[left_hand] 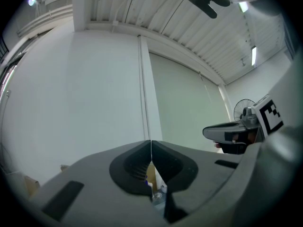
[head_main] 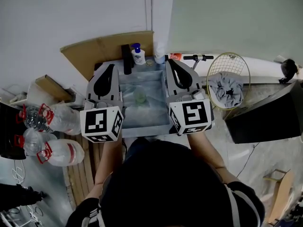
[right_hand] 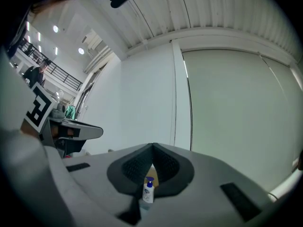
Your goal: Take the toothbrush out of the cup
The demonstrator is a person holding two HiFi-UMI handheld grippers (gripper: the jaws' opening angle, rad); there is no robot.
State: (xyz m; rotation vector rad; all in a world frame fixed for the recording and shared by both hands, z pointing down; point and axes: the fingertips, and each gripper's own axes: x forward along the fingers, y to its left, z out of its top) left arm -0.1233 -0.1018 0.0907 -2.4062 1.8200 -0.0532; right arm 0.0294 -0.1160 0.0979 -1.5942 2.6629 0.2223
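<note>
A clear cup [head_main: 139,97] stands in the grey sink basin [head_main: 158,115], between my two grippers. I cannot make out a toothbrush in it. My left gripper [head_main: 112,66] hovers over the basin's left side, jaws shut with nothing between them, and in its own view the left gripper [left_hand: 151,146] points level at the white wall. My right gripper [head_main: 170,62] is over the basin's right side, also shut and empty. The right gripper [right_hand: 152,148] meets at its tips in its own view. Each gripper shows in the other's view: the right gripper's body [left_hand: 232,134], the left gripper's body [right_hand: 75,130].
A white soap pump bottle [head_main: 138,55] [right_hand: 148,191] stands at the basin's back edge beside a black upright object [head_main: 126,59]. A wire basket with grey cloth [head_main: 228,84] is on the right, with a dark box [head_main: 265,117] beyond. Plastic water bottles [head_main: 47,119] and cardboard [head_main: 106,46] are at left.
</note>
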